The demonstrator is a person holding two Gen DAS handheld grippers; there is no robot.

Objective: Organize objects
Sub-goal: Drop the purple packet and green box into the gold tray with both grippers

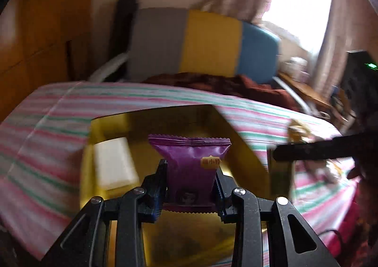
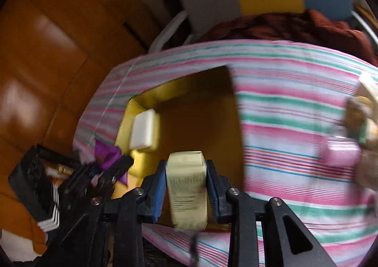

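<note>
My left gripper (image 1: 190, 167) is shut on a purple snack packet (image 1: 191, 163) and holds it over the open gold box (image 1: 241, 146) on the striped table. A white packet (image 1: 114, 164) lies in the box's far left corner. My right gripper (image 2: 185, 170) is shut on a pale yellow packet (image 2: 186, 186) above the near edge of the gold box (image 2: 141, 99). The white packet (image 2: 143, 130) shows in the right wrist view too. The left gripper (image 2: 111, 167) with the purple packet (image 2: 107, 154) appears at the left there. The right gripper's finger (image 1: 314, 149) crosses the right of the left wrist view.
A pink, green and white striped cloth (image 2: 283, 125) covers the table. Several loose snacks (image 2: 354, 130) lie at its right side. A chair with a grey, yellow and blue back (image 1: 200, 42) and a dark red cloth (image 1: 224, 82) stand behind the table. Wooden cabinets (image 2: 47, 54) are at left.
</note>
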